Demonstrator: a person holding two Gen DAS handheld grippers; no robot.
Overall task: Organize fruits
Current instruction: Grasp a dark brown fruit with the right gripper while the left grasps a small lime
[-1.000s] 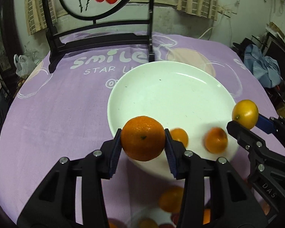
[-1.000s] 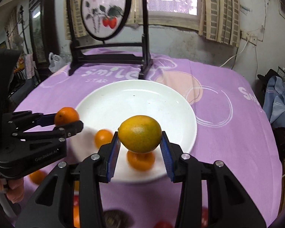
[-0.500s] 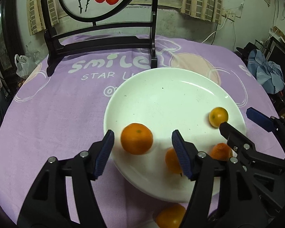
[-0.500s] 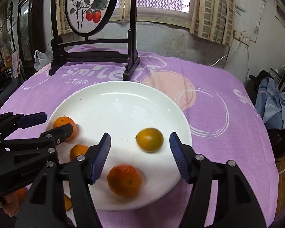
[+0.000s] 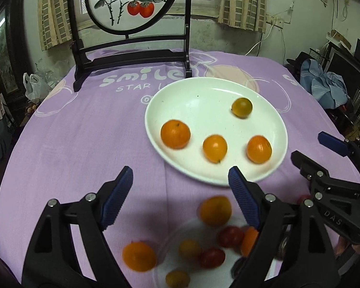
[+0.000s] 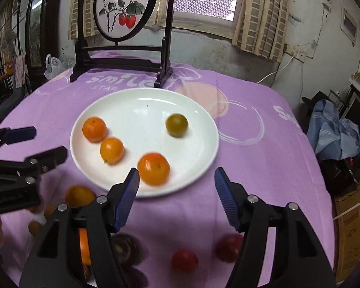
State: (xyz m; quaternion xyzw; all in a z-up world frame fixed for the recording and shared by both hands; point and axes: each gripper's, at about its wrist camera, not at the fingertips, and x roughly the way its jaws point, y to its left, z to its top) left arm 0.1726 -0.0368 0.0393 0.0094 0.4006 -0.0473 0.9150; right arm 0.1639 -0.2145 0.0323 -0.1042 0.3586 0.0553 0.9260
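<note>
A: Where's the fruit?

B: Four pieces lie apart on the plate (image 5: 271,110): three oranges (image 5: 175,134) along its near side, a greenish one (image 5: 242,107) toward its far side. More fruit (image 5: 139,256) lies blurred on the cloth (image 5: 84,132), nearer than the plate.

A: And the grippers?

B: The left gripper (image 5: 180,186) and right gripper (image 6: 177,186) both have fingers spread wide, holding nothing, just short of the plate's near rim.
</note>
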